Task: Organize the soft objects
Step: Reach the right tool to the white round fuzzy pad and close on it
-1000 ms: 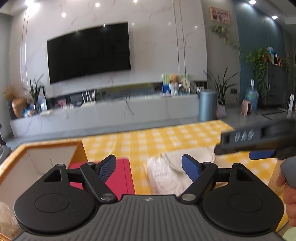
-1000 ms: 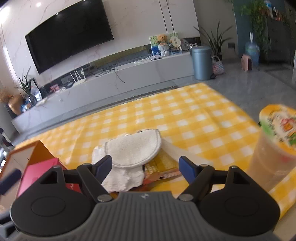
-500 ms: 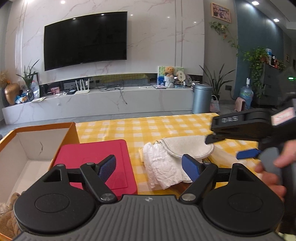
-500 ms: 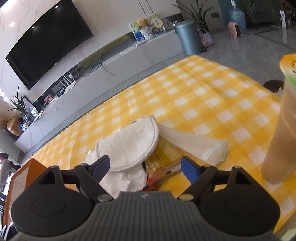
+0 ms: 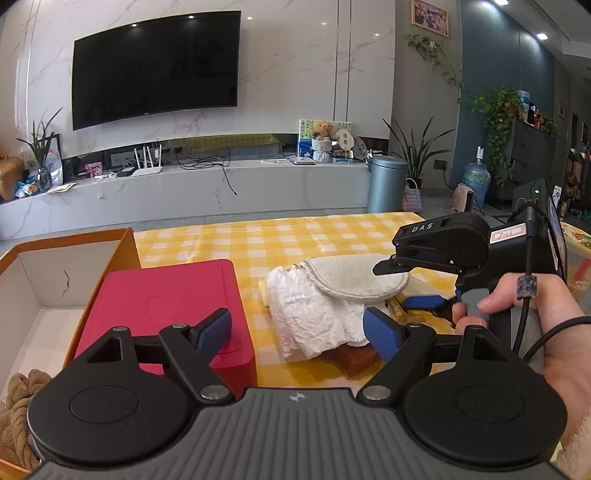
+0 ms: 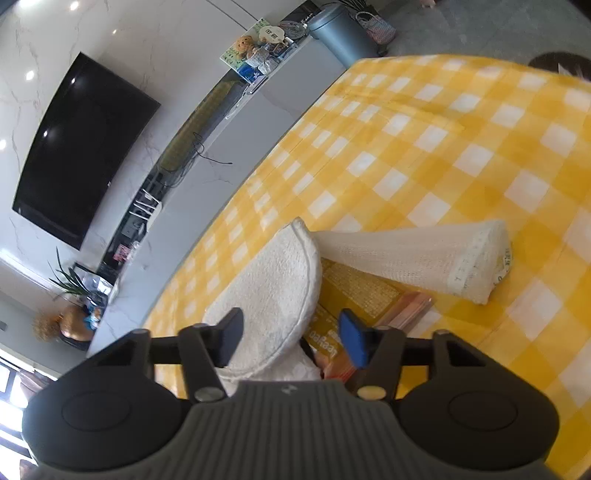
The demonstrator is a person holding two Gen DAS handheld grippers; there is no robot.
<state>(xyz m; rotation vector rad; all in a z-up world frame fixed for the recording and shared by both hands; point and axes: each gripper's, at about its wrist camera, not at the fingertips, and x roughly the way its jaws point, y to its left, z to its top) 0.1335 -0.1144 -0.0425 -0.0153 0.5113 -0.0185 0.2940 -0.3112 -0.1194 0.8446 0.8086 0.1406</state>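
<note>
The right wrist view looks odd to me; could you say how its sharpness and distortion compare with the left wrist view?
Right wrist view: tilted, with the TV bowed by the fisheye lens and the far tablecloth soft. Left wrist view: level and sharp.

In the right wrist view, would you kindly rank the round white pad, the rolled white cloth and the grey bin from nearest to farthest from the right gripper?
1. Round white pad: between the right gripper jaws, which have just been closing.
2. Rolled white cloth: ahead, to the right, on the checked tablecloth.
3. Grey bin: on the floor beyond the table.
</note>
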